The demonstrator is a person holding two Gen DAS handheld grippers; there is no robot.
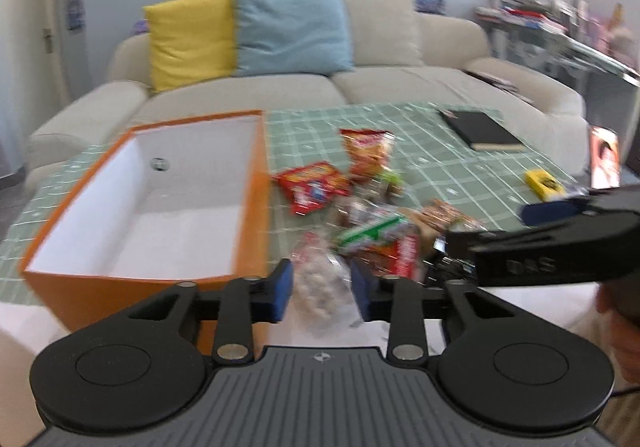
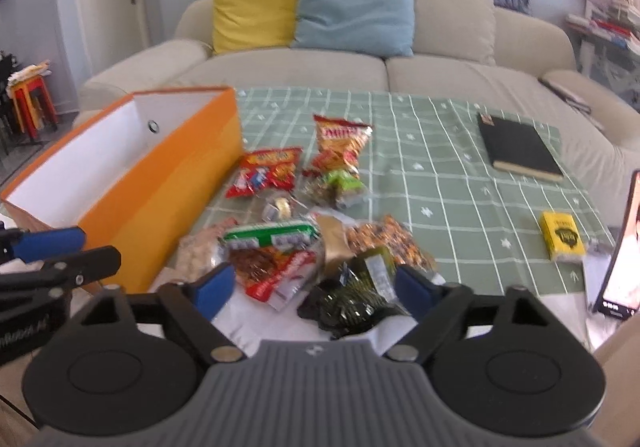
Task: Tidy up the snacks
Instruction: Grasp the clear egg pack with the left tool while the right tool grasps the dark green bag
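Green checked tablecloth [image 2: 440,151], snacks piled beside empty orange box [image 1: 256,183] for loading.
Left gripper [image 1: 322,287] fingers apart around clear bag [image 1: 320,287]; right gripper [image 2: 316,285] wide apart over dark packet [image 2: 352,303].

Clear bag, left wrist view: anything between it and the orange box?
Nothing visible. The clear bag sits between the open left gripper's fingers, just right of the orange box. The box's open top is unobstructed; only its near wall must be cleared.

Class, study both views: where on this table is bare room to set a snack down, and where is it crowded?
Free: green cloth between snack pile and black notebook; the far strip toward the sofa; inside the orange box. Crowded: the near edge beside the box, where packets overlap.
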